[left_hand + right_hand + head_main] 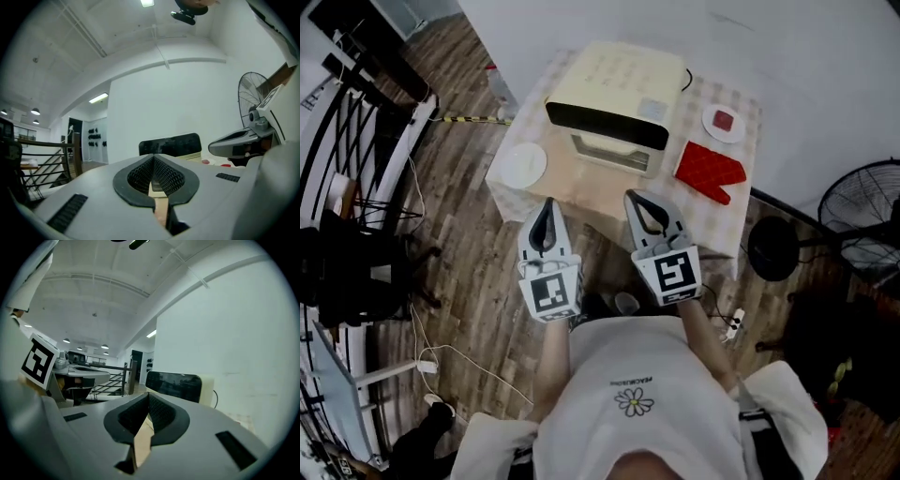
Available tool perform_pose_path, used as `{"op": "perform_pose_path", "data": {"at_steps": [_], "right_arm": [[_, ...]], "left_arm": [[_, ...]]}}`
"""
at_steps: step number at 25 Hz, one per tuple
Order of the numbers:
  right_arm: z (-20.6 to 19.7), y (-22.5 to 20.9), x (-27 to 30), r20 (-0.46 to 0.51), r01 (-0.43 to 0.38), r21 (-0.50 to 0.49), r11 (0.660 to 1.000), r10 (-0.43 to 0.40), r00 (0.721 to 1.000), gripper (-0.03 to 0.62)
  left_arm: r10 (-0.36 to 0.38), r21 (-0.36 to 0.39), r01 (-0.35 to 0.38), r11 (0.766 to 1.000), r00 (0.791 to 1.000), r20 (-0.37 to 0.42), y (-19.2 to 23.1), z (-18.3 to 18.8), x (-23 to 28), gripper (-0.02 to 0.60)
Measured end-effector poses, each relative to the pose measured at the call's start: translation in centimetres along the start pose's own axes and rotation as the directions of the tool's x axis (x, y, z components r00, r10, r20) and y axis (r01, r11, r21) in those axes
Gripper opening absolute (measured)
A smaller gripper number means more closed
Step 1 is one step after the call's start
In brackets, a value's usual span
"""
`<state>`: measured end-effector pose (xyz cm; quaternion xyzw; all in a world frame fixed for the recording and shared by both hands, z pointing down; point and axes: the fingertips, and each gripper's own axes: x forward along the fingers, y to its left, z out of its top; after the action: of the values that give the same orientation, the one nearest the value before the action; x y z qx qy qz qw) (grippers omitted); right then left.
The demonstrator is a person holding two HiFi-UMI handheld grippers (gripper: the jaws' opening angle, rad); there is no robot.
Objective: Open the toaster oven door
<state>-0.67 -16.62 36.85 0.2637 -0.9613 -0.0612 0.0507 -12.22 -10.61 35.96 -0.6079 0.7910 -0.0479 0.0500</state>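
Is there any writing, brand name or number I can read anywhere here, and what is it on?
No text here reads clearly.
On the person's white shirt, small grey print above the daisy: too small to read.
On top of the cream toaster oven, faint markings: too blurred to read.
On the left grey cube, a black-and-white square marker, and another on the right cube: coded patterns, not words.

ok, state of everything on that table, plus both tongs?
toaster oven: door looks shut, dark glass upright
left tongs: shut, empty
right tongs: shut, empty
white plate: empty
small plate: holds a red piece
red mitt: lying flat on the table
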Motion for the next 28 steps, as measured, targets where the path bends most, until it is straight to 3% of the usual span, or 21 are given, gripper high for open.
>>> {"op": "perform_pose_path", "data": {"at_steps": [5,8,11,20,25,28], "right_arm": [[-0.5,-3.4,-1.1,-0.004,0.149,-0.018,0.989,-0.149,0.989,0.009],[-1.2,-4.3,-1.8,-0.028,0.245,0.042,0.969,-0.244,0.969,0.009],[-1.2,-4.3,-2.1,-0.026,0.322,0.023,0.946,-0.322,0.947,0.009],[0.0,-1.5,-2.4,-0.021,0.518,0.019,0.855,-0.517,0.856,0.010],[0.0,0.6,-2.7,-0.042,0.582,0.007,0.813,-0.581,0.812,0.010],[-0.4,1.7,-2.8,-0.061,0.596,0.003,0.803,-0.594,0.802,0.011]], "left_arm": [[-0.140,0.023,0.139,0.990,0.990,0.033,-2.7,0.9,3.2,0.017],[-0.219,0.046,0.217,0.975,0.975,0.046,-3.5,0.9,4.2,0.017],[-0.280,0.022,0.279,0.960,0.958,0.062,-3.6,1.1,5.1,0.017],[-0.468,0.027,0.469,0.883,0.875,0.121,-2.5,2.3,5.7,0.017],[-0.534,0.039,0.534,0.844,0.834,0.140,-1.7,2.4,5.3,0.017],[-0.557,0.039,0.558,0.829,0.819,0.134,-1.4,1.8,4.6,0.017]]}}
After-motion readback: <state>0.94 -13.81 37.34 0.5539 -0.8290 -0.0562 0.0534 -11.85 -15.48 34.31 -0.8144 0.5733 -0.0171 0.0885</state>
